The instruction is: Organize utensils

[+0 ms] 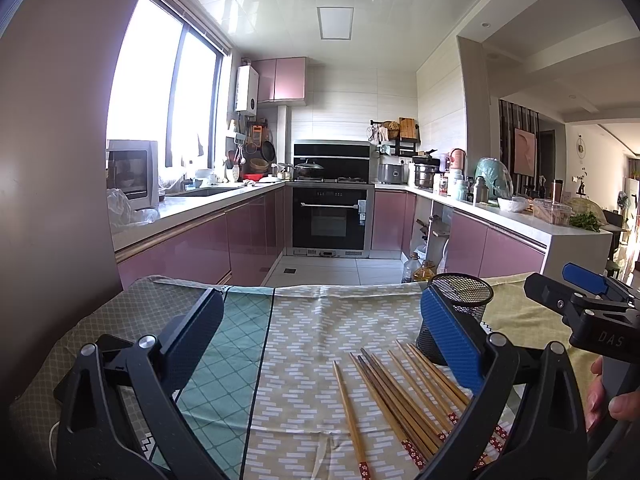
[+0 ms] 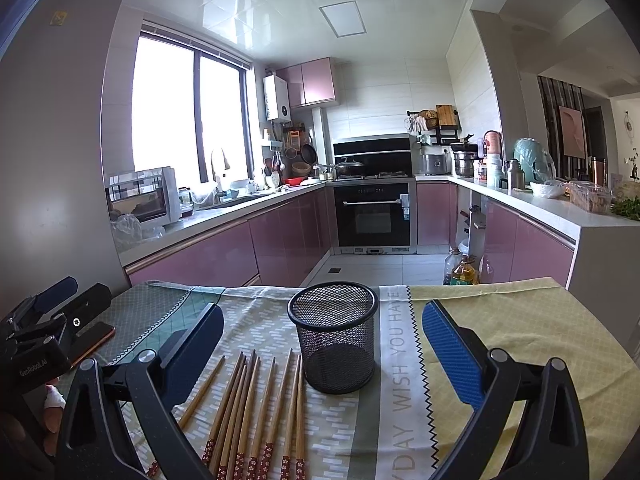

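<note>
Several wooden chopsticks (image 1: 400,400) with red patterned ends lie side by side on the patterned tablecloth (image 1: 312,340). In the right wrist view the chopsticks (image 2: 256,408) lie just left of an upright black mesh holder (image 2: 334,340), which is empty. The holder (image 1: 460,308) shows partly behind my left gripper's right finger. My left gripper (image 1: 320,336) is open and empty above the cloth, left of the chopsticks. My right gripper (image 2: 324,344) is open and empty, its fingers either side of the holder and held nearer the camera. The right gripper also shows at the left wrist view's right edge (image 1: 580,300).
The table's far edge (image 2: 280,290) drops to a kitchen floor. A phone (image 2: 94,340) lies on the cloth at the left, beside the left gripper (image 2: 56,312). Oil bottles (image 2: 460,270) stand on the floor beyond the table. Pink cabinets and an oven are further back.
</note>
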A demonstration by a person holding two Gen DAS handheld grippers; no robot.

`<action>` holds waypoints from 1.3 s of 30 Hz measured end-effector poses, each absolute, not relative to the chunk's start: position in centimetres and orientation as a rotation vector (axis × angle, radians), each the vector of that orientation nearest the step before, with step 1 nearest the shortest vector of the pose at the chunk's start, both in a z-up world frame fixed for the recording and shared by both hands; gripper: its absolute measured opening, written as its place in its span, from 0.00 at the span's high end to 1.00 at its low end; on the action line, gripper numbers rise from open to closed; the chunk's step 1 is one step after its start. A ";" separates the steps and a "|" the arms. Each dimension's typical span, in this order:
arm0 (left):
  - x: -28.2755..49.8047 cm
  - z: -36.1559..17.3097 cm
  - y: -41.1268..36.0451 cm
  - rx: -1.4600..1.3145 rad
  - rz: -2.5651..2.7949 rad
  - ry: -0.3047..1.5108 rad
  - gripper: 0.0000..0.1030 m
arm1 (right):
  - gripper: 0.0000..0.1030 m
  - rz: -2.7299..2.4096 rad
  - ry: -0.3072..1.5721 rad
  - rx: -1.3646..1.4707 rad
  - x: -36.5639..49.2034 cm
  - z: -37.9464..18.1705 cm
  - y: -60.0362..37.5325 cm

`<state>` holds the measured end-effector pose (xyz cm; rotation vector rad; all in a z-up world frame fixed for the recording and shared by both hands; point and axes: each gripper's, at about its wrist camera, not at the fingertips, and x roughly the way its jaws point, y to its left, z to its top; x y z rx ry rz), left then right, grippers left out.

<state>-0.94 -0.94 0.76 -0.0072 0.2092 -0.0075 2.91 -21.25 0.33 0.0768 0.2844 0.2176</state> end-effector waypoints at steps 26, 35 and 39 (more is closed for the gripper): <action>-1.1 0.5 -1.0 -0.007 -0.010 0.211 0.06 | 0.06 0.222 0.289 0.082 3.0 0.1 -21.3; -1.2 0.3 -1.2 -0.008 -0.010 0.212 0.06 | 0.06 0.222 0.288 0.082 3.1 0.1 -21.3; -1.1 0.2 -1.2 -0.008 -0.012 0.215 0.06 | 0.06 0.223 0.290 0.084 3.1 0.1 -21.2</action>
